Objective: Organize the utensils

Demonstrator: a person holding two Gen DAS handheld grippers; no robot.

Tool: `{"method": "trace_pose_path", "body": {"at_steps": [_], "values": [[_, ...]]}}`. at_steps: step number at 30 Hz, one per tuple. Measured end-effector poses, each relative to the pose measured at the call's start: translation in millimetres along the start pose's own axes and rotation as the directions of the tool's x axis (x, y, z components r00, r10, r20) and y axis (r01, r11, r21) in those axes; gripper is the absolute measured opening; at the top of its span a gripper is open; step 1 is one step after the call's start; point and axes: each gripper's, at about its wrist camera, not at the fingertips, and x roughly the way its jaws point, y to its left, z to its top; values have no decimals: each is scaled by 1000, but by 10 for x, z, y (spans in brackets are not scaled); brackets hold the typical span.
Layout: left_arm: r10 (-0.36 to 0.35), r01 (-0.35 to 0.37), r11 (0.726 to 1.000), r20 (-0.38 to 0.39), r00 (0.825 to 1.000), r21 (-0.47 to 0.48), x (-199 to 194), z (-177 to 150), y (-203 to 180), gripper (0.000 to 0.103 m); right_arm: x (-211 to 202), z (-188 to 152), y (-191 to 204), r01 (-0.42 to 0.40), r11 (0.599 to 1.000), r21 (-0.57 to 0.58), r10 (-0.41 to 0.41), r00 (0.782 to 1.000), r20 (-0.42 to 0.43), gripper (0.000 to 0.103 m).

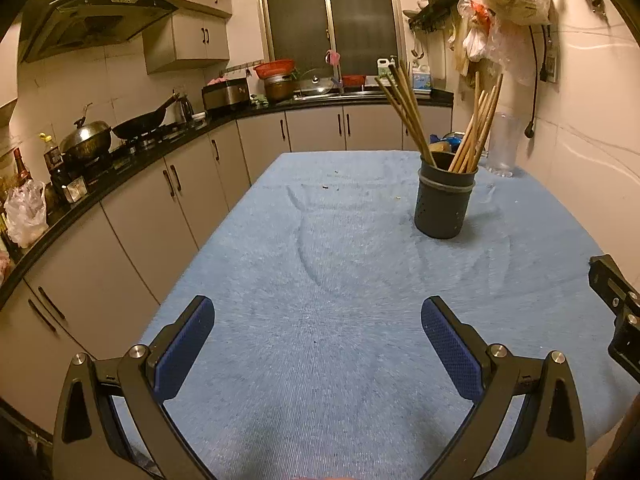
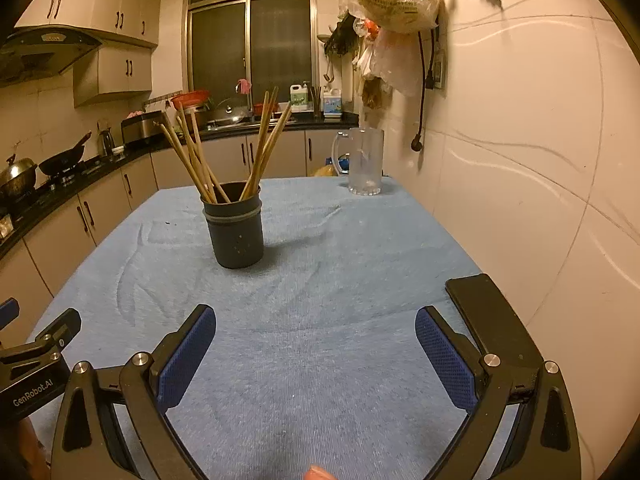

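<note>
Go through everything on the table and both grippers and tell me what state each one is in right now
Left gripper: open, empty, above the cloth.
Right gripper: open, empty.
Chopstick holder: upright on the blue cloth.
Chopsticks: standing in the holder, leaning outward in two bunches.
Glass pitcher: upright at the far edge, looks empty.
Black phone: lying flat near the wall.
</note>
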Motion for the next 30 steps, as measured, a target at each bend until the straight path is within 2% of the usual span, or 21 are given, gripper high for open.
{"method": "trace_pose_path", "body": {"at_steps": [14,30], "values": [[-15,14,1000,42,999,20,-276,-4,-73,103,-271,1,-31,0,1000,-2,0,999,38,102],[-22,20,999,44,999,29,-283,10,-121,103,-295,-5,-35,6,1000,-7,-5,999,32,102]]}}
